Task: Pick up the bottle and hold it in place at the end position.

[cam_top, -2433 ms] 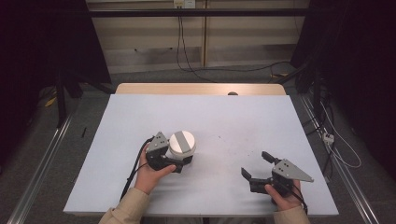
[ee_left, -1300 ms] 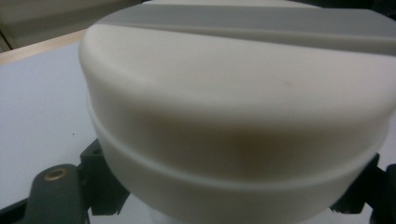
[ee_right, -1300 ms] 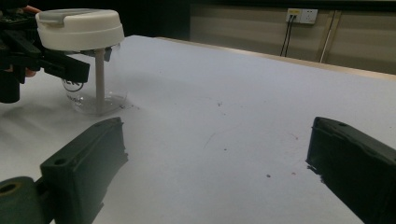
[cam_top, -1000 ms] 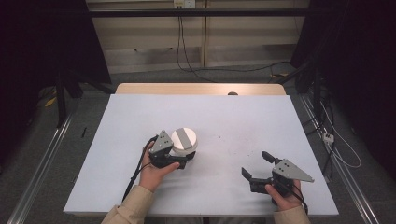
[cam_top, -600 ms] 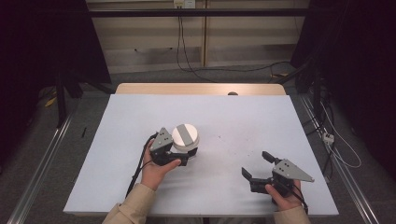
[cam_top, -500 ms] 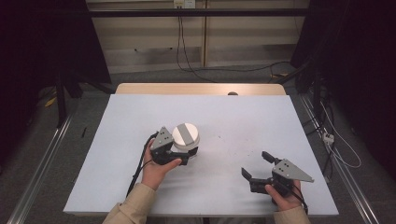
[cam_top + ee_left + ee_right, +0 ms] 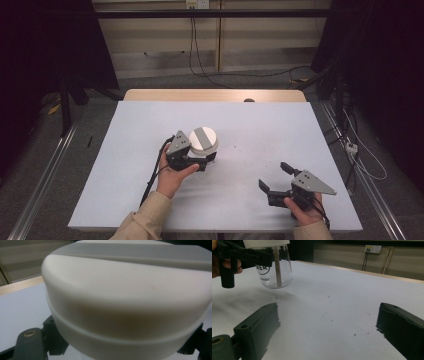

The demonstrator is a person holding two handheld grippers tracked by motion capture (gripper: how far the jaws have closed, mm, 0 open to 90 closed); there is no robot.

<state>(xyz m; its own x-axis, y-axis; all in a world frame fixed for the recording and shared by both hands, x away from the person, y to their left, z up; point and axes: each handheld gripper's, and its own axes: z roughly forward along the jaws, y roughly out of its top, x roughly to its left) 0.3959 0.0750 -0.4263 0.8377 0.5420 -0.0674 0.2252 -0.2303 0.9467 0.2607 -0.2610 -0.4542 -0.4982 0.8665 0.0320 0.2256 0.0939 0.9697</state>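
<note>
While the left gripper (image 7: 200, 161) clamps the clear jar (image 7: 274, 270) just under its white lid (image 7: 202, 139), holding it off the table (image 7: 125, 150) near the middle, the jar hangs upright, seemingly empty but for a thin stick. Near the front right corner, the right gripper (image 7: 278, 176) waits, jaws wide.

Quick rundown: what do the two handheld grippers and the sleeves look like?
Both grippers, left and right, are black with two blocky jaws, each topped by a grey three-cornered plate. A black cable trails from the left one. The sleeves are beige.
</note>
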